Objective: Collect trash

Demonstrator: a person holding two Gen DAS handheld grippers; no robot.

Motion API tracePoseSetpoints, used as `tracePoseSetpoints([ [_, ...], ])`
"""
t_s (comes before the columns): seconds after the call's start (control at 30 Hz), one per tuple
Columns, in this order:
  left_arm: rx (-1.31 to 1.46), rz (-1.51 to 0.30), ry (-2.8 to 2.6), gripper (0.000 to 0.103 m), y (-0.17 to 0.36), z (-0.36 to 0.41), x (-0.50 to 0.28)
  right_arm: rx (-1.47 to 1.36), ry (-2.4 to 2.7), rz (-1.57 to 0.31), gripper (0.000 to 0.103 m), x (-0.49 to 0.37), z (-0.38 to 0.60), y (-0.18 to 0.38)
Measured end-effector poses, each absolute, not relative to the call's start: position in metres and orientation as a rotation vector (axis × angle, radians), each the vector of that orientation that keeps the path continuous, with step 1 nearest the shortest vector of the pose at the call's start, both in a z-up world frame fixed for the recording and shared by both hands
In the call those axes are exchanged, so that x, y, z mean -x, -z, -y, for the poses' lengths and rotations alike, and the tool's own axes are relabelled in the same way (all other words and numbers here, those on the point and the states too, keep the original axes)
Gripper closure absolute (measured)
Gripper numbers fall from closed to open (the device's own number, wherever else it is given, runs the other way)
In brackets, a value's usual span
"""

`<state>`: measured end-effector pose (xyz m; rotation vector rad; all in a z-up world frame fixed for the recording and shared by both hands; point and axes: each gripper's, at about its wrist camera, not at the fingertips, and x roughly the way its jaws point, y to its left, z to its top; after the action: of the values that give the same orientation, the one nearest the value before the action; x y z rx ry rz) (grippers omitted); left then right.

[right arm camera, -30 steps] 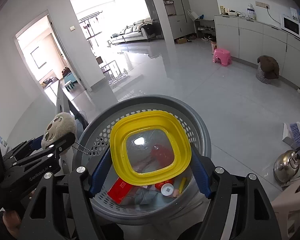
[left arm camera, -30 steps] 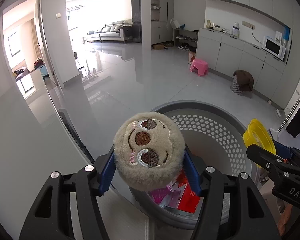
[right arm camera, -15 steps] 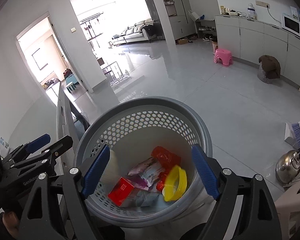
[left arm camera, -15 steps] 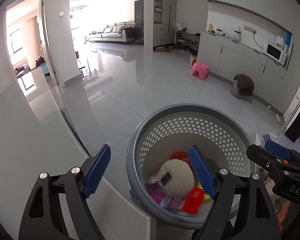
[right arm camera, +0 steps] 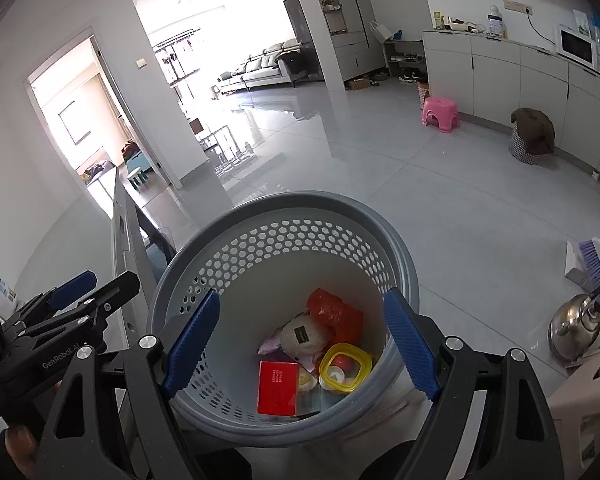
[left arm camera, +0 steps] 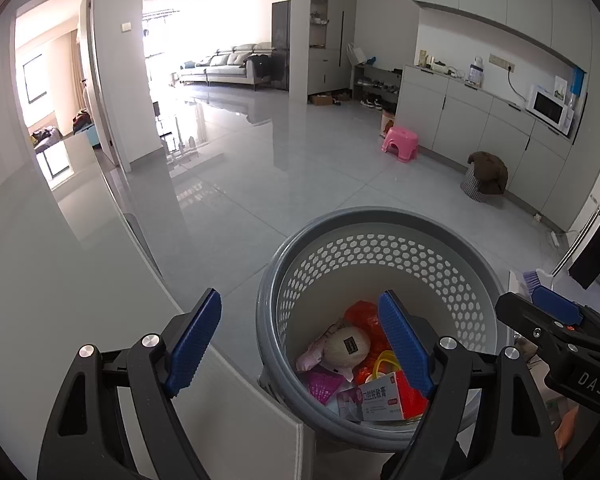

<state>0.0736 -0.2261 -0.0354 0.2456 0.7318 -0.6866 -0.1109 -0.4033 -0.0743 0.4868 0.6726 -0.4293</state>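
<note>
My left tongs [left arm camera: 300,344] and right tongs [right arm camera: 300,344], both spread empty over the perforated grey basket [right arm camera: 284,204]: fuzzy round plush [right arm camera: 304,336], glossy yellow lid [right arm camera: 346,368] at four o'clock; steel kettle [right arm camera: 576,326] right view only.

Yellow lid [left arm camera: 385,362] mostly hidden behind left gripper's finger [left arm camera: 404,344].

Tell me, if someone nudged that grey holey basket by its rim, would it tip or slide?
The basket looks like thin perforated plastic, so probably light. Its load, a red box, a plush ball and a yellow lid, seems light too. On that glossy floor it would likely slide; it looks wide enough not to tip.
</note>
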Motion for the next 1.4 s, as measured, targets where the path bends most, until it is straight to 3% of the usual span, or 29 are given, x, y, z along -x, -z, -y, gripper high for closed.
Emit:
tracePoseSetpoints([
  [0.7,-0.232,-0.695,0.644,0.010,0.028,0.203,-0.070,-0.457,0.447,-0.663,0.023,0.120,0.387,0.069],
  [1.4,-0.235,-0.668,0.624,0.007,0.023,0.185,-0.058,-0.438,0.448,-0.643,0.023,0.130,0.370,0.061],
])
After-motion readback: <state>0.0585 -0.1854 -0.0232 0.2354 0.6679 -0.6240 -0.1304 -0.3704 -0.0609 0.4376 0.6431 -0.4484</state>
